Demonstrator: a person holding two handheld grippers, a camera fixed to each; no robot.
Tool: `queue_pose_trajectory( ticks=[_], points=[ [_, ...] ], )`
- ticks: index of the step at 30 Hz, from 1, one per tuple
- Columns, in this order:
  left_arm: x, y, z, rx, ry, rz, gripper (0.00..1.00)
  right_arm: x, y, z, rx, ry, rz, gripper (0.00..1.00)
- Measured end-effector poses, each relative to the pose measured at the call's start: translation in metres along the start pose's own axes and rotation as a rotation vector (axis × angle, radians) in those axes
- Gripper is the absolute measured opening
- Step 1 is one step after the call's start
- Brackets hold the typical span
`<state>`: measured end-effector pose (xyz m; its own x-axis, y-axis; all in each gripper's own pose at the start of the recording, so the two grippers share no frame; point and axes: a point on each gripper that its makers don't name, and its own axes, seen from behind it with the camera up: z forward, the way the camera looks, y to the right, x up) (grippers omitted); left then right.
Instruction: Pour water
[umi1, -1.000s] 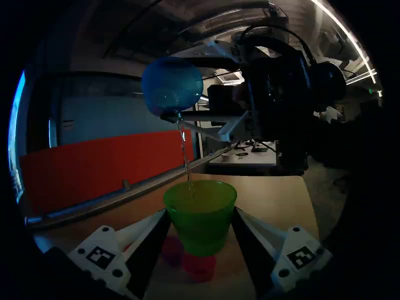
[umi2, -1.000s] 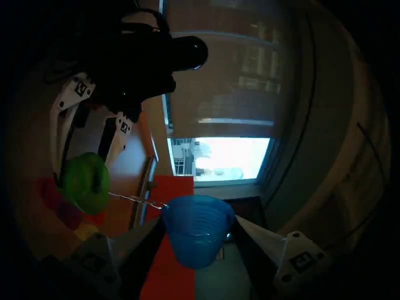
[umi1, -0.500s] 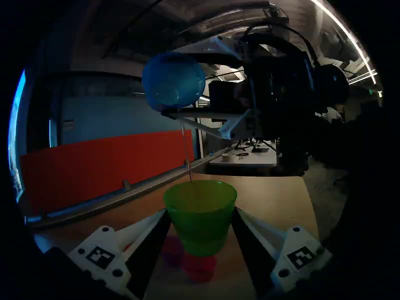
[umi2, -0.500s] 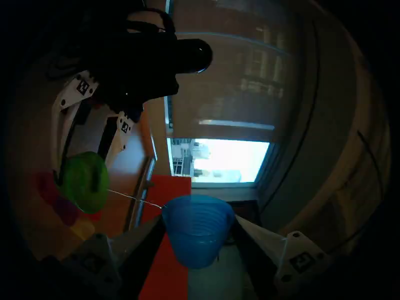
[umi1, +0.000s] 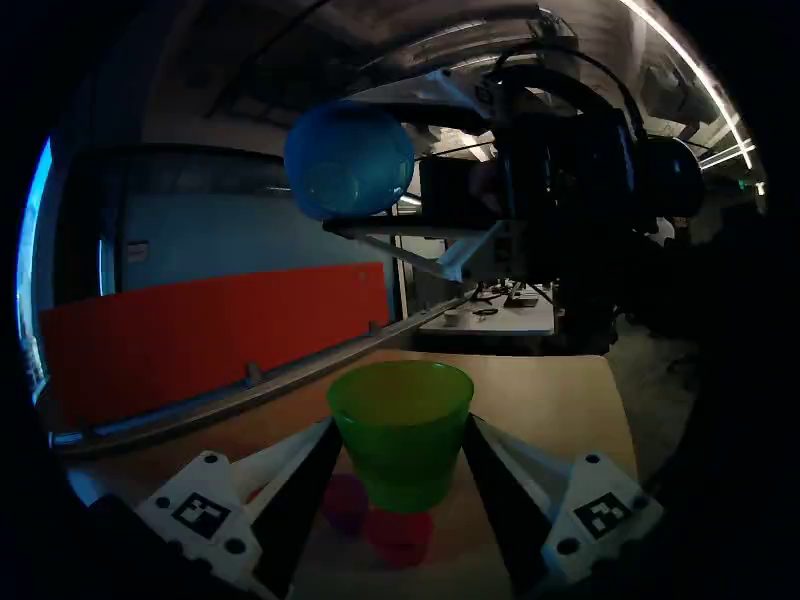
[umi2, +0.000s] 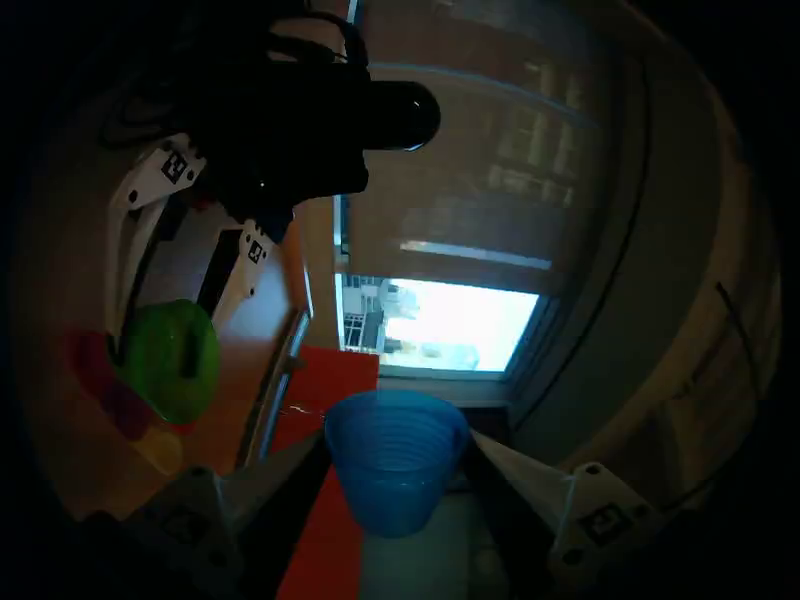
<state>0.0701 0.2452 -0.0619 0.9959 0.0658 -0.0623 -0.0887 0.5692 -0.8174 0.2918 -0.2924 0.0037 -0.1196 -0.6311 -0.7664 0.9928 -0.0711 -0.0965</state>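
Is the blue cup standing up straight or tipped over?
Tipped: the blue cup lies on its side, looking round end-on, high above the upright green cup.

Left tongs (umi1: 400, 432) level, right tongs (umi2: 397, 447) sideways above, both tight-clamped.

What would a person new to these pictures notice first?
The bright green cup sits upright between the fingers of the left gripper, low in the left gripper view. Above it hangs the blue cup, tipped on its side in the right gripper. A red panel glows at the left.
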Motion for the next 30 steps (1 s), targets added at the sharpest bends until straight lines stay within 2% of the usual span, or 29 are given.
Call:
queue_pose_trajectory(
  ticks=[11,17,23,26,30],
  points=[
    [0.001,0.000,0.000,0.001,0.004,-0.001,0.82,0.003,0.002,0.001,-0.003,0.002,-0.005,0.90],
    [0.002,0.000,-0.001,0.003,0.003,0.001,0.82,0.001,-0.001,-0.001,-0.005,0.001,0.033,0.90],
    [0.001,0.000,-0.002,0.004,0.002,-0.001,0.82,-0.003,-0.005,-0.005,-0.008,0.003,0.132,0.90],
    [0.002,-0.001,-0.002,0.006,0.000,0.000,0.82,-0.005,-0.007,-0.008,-0.015,0.005,0.212,0.90],
    [0.002,-0.002,-0.003,0.009,0.001,-0.001,0.82,-0.008,-0.013,-0.010,-0.014,0.014,0.351,0.90]
  ],
)
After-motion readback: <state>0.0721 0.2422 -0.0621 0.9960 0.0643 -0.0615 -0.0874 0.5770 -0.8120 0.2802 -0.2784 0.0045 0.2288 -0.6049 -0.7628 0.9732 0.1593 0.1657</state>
